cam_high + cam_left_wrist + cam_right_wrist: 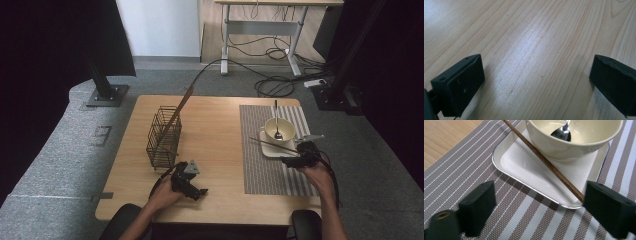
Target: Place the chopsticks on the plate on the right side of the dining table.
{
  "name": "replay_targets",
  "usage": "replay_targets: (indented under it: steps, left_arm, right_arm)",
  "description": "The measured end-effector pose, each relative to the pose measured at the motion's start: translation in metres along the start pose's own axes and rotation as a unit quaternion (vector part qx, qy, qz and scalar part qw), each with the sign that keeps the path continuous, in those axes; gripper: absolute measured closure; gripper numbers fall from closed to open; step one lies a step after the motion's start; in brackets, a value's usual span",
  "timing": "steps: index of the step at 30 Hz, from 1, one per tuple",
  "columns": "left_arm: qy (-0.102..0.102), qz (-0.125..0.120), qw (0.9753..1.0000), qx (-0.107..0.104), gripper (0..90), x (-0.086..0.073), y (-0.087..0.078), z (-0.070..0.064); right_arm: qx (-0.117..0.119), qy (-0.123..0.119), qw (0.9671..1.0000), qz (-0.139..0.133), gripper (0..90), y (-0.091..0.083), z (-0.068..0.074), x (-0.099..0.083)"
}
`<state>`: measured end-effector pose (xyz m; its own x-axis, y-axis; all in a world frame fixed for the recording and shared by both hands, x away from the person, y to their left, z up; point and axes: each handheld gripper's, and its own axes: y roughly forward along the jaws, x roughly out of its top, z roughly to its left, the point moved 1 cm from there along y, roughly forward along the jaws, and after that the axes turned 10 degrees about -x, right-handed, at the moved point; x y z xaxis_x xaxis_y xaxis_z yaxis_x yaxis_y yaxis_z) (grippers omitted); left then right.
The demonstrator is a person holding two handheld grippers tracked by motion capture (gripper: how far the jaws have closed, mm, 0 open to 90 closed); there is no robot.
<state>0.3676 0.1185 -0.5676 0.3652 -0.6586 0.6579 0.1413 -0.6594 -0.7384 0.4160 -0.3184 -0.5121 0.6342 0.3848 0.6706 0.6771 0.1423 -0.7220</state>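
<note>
The left hand-held gripper (192, 186) rested low over bare wood at the near edge of the bench (215, 150), its jaws spread wide with nothing between them. The right hand-held gripper (295, 159) sat at the near corner of the white square plate (524, 165), jaws likewise apart and empty. One brown chopstick (544, 160) lay slanted across that plate, leaning against the cream bowl (564, 147), its near end just beside the right-hand jaw. A spoon (564, 132) stood in the bowl. Plate and bowl sat on a striped placemat (270, 170). A second chopstick (179, 107) stood tilted in the wire basket (162, 137), well apart on the left.

Judged risks: the chopstick was off-centre in the jaws, so a closure from this position could miss or pinch only its tip, letting it pivot free. A dragging pull might jog the bowl, upset the spoon, or slide the plate across the placemat.
</note>
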Motion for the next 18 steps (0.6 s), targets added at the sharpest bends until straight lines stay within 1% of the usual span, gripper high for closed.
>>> replay_targets:
  steps: [1,2,3,4,5,6,7,12,13,16,18]
  left_arm:
    - [0.001,0.002,1.0000,0.000,0.0,0.000,0.000,0.000]
    - [0.001,0.002,1.0000,0.000,0.0,0.000,0.000,0.000]
    - [0.001,0.002,1.0000,0.000,0.0,0.000,0.000,0.000]
    - [0.001,0.002,1.0000,0.000,0.0,0.000,0.000,0.000]
    - [0.001,0.002,1.0000,0.000,0.0,0.000,0.000,0.000]
    - [0.001,0.002,1.0000,0.000,0.0,0.000,0.000,0.000]
    - [0.001,0.002,1.0000,0.000,0.0,0.000,0.000,0.000]
    - [0.001,0.002,1.0000,0.000,0.0,0.000,0.000,0.000]
    - [0.001,0.002,1.0000,0.000,0.0,0.000,0.000,0.000]
    - [0.001,0.002,1.0000,0.000,0.0,0.000,0.000,0.000]
    - [0.001,0.002,1.0000,-0.001,0.0,0.000,0.000,0.000]
  right_arm:
    - [-0.002,0.002,0.9999,-0.011,0.3,0.000,0.005,-0.003]
    - [-0.002,0.002,0.9999,-0.011,0.3,0.000,0.005,-0.003]
    - [0.003,0.007,0.9997,-0.022,0.0,-0.001,0.009,-0.007]
    - [0.003,0.007,0.9997,-0.022,0.0,-0.001,0.009,-0.007]
    - [0.005,0.015,0.9994,-0.030,0.0,0.000,0.012,-0.009]
    - [0.005,0.015,0.9994,-0.030,0.0,0.000,0.012,-0.009]
    - [0.004,0.016,0.9992,-0.036,0.0,0.001,0.014,-0.012]
    - [-0.006,0.023,0.9988,-0.043,0.0,0.005,0.016,-0.019]
    - [-0.012,0.023,0.9985,-0.049,0.0,0.005,0.016,-0.021]
    - [-0.019,0.027,0.9979,-0.056,0.0,0.008,0.014,-0.024]
    - [-0.023,0.029,0.9979,-0.053,0.0,0.010,0.012,-0.028]
